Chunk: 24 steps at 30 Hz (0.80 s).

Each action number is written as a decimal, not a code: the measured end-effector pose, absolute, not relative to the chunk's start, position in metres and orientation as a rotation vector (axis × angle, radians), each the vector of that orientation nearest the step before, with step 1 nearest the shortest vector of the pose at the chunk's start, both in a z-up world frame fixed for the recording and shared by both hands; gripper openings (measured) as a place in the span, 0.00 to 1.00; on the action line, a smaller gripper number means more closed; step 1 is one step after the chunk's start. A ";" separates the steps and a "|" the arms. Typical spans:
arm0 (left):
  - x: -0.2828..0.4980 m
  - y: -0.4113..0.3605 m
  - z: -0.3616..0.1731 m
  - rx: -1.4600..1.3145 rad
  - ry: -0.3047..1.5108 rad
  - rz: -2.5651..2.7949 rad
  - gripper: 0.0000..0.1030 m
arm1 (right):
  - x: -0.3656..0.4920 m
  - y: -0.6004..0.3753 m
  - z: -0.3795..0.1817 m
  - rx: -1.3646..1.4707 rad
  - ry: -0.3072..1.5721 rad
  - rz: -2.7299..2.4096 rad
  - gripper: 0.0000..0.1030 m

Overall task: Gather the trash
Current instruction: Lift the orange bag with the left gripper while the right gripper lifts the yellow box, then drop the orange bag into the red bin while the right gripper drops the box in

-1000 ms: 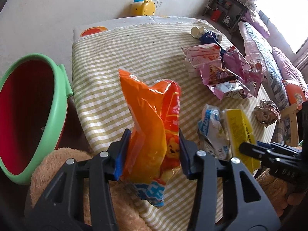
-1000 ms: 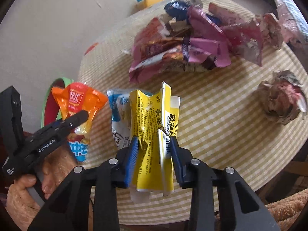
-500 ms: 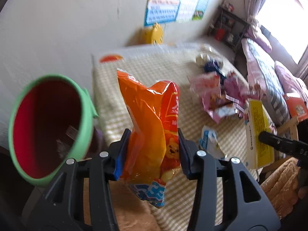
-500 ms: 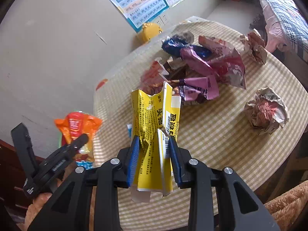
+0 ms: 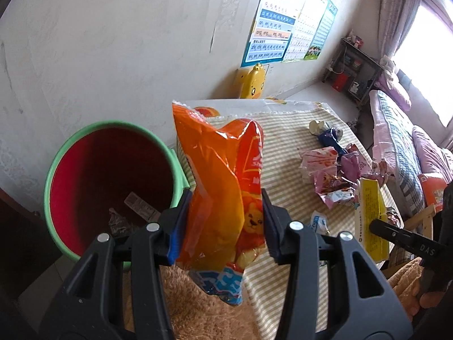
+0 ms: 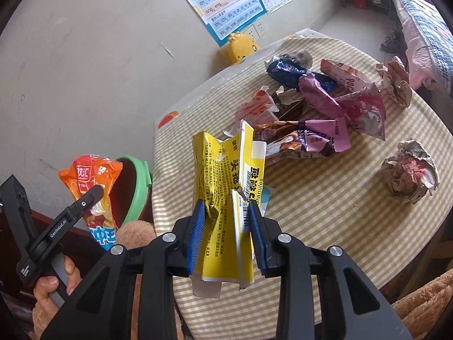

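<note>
My left gripper [image 5: 223,221] is shut on an orange snack bag [image 5: 220,175], held upright above the table's left edge, just right of a green-rimmed red trash bin [image 5: 107,181] with a few scraps inside. My right gripper [image 6: 226,223] is shut on a crushed yellow box [image 6: 229,181], held above the table's near side. The bag [image 6: 90,181] and bin [image 6: 136,187] also show at the left of the right wrist view, the box [image 5: 371,215] at the right of the left wrist view.
A round table with a checked cloth [image 6: 325,212] carries a pile of pink and purple wrappers [image 6: 320,113], a blue wrapper [image 6: 286,70], crumpled paper balls [image 6: 410,172] and a small blue-white packet [image 5: 318,222]. A yellow toy [image 5: 253,80] stands by the wall. A bed [image 5: 402,141] is at right.
Both grippers have lifted away from the table with their items. The left gripper has swung left with the orange bag, so the bin's inside now faces it.
</note>
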<state>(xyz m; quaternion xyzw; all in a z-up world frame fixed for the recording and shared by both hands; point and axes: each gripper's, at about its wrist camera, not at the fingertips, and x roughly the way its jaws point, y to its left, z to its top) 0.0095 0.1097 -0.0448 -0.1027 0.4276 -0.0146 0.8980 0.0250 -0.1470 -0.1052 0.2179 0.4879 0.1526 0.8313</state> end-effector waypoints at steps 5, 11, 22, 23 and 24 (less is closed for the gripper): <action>0.007 0.110 -0.046 -0.216 0.890 -0.034 0.43 | 0.023 -0.144 -0.104 0.461 1.034 0.332 0.29; 0.006 0.113 -0.045 -0.217 0.884 -0.030 0.43 | 0.021 -0.141 -0.101 0.472 1.027 0.344 0.29; 0.008 0.150 -0.045 -0.223 0.890 0.069 0.44 | 0.037 -0.104 -0.083 0.452 1.006 0.441 0.29; 0.008 0.156 -0.046 -0.227 0.893 0.085 0.44 | 0.039 -0.098 -0.081 0.446 1.006 0.455 0.29; 0.007 0.163 -0.047 -0.233 0.897 0.106 0.44 | 0.041 -0.091 -0.080 0.440 1.006 0.470 0.29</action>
